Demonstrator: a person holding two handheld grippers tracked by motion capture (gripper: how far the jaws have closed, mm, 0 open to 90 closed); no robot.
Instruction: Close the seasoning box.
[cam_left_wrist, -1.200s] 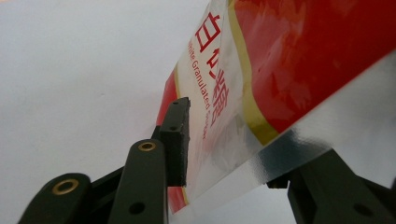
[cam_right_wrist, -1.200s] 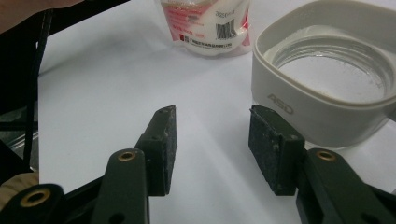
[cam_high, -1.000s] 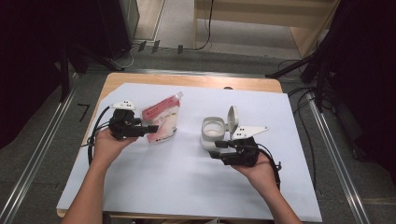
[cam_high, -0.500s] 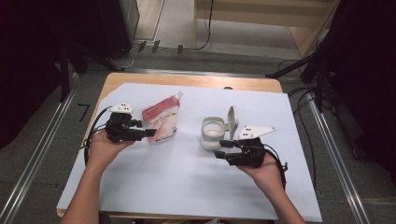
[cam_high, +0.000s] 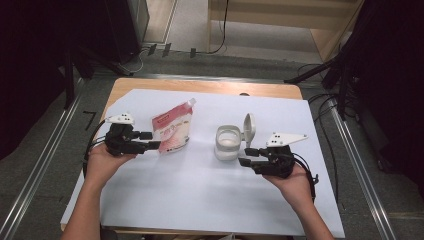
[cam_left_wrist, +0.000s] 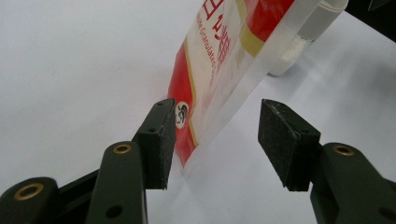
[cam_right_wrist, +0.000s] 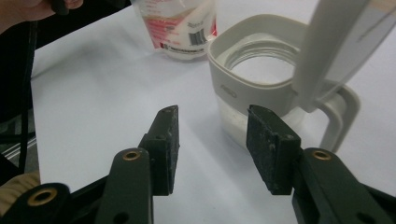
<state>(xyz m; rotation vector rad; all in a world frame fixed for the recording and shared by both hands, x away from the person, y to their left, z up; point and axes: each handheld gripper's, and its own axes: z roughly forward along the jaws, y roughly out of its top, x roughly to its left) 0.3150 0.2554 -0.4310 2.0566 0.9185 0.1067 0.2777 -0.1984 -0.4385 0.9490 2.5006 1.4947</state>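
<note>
The red-and-white plastic sugar pouch (cam_high: 173, 131) lies toward the bench's left edge, its long axis running from the near-left up to its spout at the far side. The left claw (cam_high: 152, 145) brackets the pouch's lower corner — jaws just opened, apart, one pad (cam_left_wrist: 163, 140) brushing the film without clamping. The right claw (cam_high: 246, 156), jaws apart and just narrowed on nothing, stands just beside the white square plastic canister with its flip lid raised (cam_high: 227, 142) — mid-bench, nearer the right hand.

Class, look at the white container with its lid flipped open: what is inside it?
The white container holds something white low down, seen through its clear wall. From above, the round mouth looks pale; how full it is cannot be told.
</note>
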